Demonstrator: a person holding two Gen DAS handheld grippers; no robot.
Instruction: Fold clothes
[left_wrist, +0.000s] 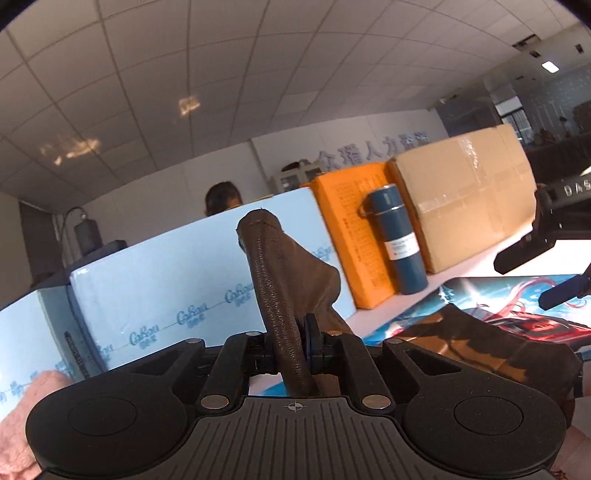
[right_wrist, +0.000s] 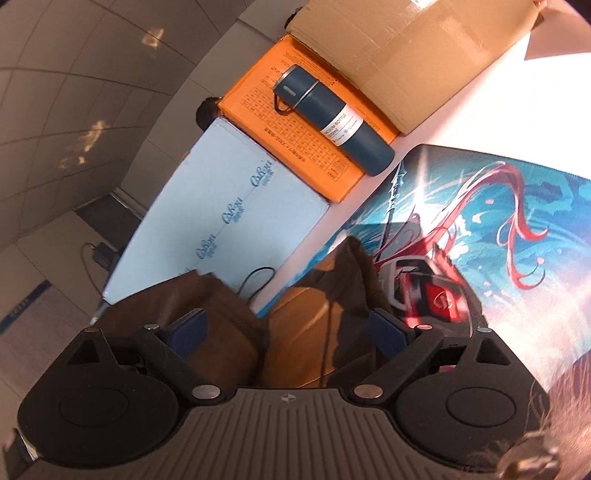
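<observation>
A brown garment (left_wrist: 284, 280) is pinched between my left gripper's (left_wrist: 291, 354) fingers; its hem sticks up above the jaws and the rest hangs down to the right (left_wrist: 480, 350). The left gripper is lifted above the table. My right gripper (right_wrist: 291, 332) is open, its blue pads (right_wrist: 388, 332) wide apart, hovering over the same brown garment (right_wrist: 317, 332), which lies bunched on the printed mat (right_wrist: 498, 221). The right gripper also shows at the right edge of the left wrist view (left_wrist: 546, 258).
Along the table's back stand a light blue foam board (left_wrist: 177, 288), an orange box (left_wrist: 351, 229), a dark blue flask (left_wrist: 395, 240) and a cardboard box (left_wrist: 472, 192). A black cable (right_wrist: 255, 280) lies by the foam board. A pink sleeve (left_wrist: 18, 424) is at lower left.
</observation>
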